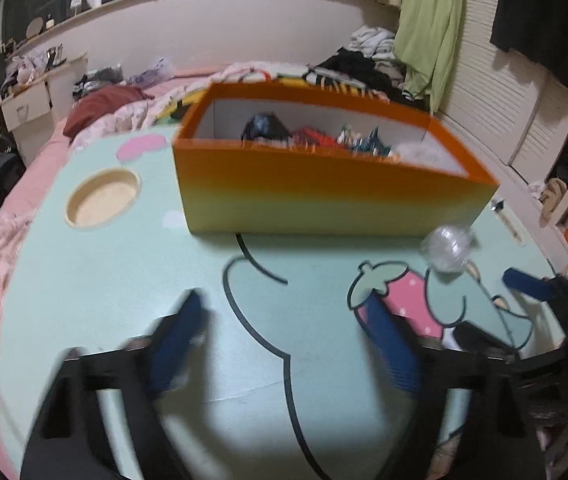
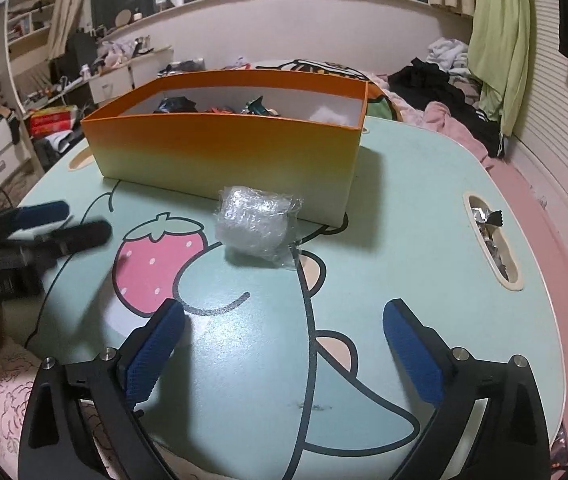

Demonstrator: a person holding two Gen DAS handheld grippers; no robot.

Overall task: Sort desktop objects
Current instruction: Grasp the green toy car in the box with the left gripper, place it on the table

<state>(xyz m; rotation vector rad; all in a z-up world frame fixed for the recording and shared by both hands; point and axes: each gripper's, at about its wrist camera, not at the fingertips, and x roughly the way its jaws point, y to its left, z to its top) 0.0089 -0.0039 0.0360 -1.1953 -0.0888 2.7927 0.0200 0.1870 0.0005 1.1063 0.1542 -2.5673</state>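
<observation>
Right gripper (image 2: 284, 344) is hovering over the mint cartoon-print lap table (image 2: 404, 208), jaws spread wide, holding nothing. Left gripper (image 1: 284, 340) is likewise hanging above the table, jaws spread, empty; its view is motion-blurred. A crumpled clear plastic wrap bundle (image 2: 253, 226) is lying on the table, just in front of the orange box (image 2: 223, 148), which is holding several small items.

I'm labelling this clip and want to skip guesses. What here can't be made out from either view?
- Contents of the orange box: its front wall hides all but the tops, both views.
- Clear plastic bundle: the crinkled wrap hides what is inside; motion-blurred in the left wrist view.
- Foil bits in the table's slot: too small to identify.
- Left gripper: smeared by blur.
</observation>
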